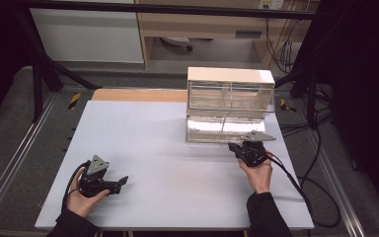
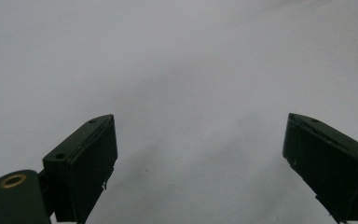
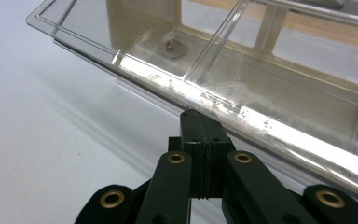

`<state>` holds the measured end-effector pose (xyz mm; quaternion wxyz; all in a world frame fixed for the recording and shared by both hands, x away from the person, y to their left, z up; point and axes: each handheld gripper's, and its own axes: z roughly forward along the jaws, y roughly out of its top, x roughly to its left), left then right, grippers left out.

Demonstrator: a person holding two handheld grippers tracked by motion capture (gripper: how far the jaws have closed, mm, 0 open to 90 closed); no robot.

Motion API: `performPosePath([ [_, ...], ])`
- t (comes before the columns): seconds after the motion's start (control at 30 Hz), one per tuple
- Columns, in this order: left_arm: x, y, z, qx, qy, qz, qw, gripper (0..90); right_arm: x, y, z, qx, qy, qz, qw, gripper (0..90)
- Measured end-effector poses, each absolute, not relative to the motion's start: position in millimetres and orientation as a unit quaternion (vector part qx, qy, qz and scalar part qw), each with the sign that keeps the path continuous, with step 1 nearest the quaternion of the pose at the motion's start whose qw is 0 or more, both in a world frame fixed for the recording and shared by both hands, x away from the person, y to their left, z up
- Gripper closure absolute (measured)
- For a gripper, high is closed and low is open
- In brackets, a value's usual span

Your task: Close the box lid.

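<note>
A clear plastic drawer cabinet (image 1: 229,89) stands at the back right of the white table (image 1: 177,163), its lower drawer (image 1: 217,129) pulled out toward me. My right gripper (image 1: 236,146) is shut, and its tips rest against the drawer's front. In the right gripper view the gripper (image 3: 200,115) has its jaws pressed together with nothing visible between them, right under the drawer's shiny front rim (image 3: 261,116). A small grey metal piece (image 3: 175,46) lies in the drawer's left compartment. My left gripper (image 1: 121,182) rests low at the front left, open over bare table (image 2: 200,120).
A wooden strip (image 1: 138,95) runs along the table's back edge. Black frame bars (image 1: 44,64) and cables (image 1: 316,163) flank the table. The white surface between the two grippers is open room.
</note>
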<state>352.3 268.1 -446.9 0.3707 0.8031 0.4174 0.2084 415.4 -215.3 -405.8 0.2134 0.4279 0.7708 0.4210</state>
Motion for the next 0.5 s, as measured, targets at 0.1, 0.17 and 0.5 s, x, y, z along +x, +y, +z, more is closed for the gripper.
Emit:
performPosePath([
  [0.1,352.3,268.2,-446.9,0.803,0.417,0.209,0.371,9.5,415.1,-215.7,-408.5,0.430,0.773,0.415,0.210,90.0],
  [0.17,352.4,268.5,-446.9,0.803,0.417,0.209,0.371,9.5,414.7,-215.5,-410.2,0.431,0.775,0.412,0.209,90.0],
  [0.5,352.6,269.2,-448.0,0.802,0.420,0.204,0.373,9.5,408.3,-218.5,-405.5,0.429,0.770,0.426,0.203,83.8],
])
